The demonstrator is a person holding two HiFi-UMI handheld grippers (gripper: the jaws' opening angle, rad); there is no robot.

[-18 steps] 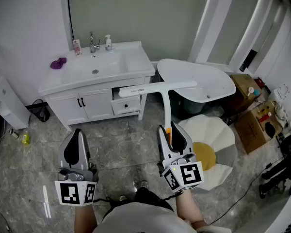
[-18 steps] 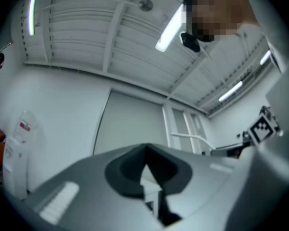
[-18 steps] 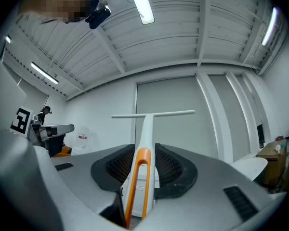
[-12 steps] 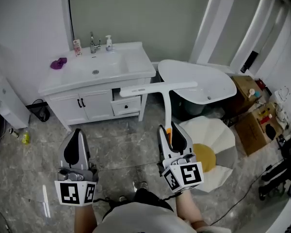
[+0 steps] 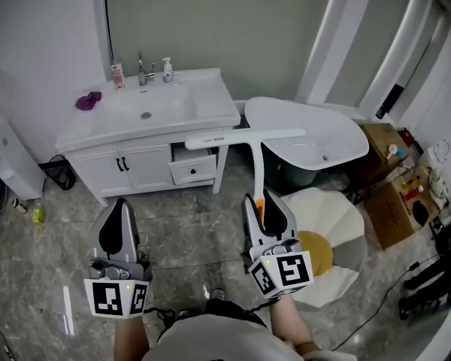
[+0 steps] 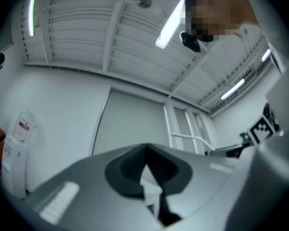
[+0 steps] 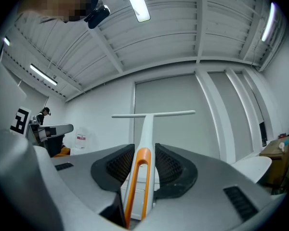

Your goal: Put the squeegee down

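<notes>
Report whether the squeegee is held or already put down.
Held, not put down: the fingers of the right gripper clamp the orange-trimmed handle of the white T-shaped squeegee, its blade raised in the air.

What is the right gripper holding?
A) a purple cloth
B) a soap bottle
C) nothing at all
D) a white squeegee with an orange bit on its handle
D: in the right gripper view the right gripper has its jaws closed on the handle of the squeegee, which is white with an orange loop, its long blade held out in the air ahead.
</notes>
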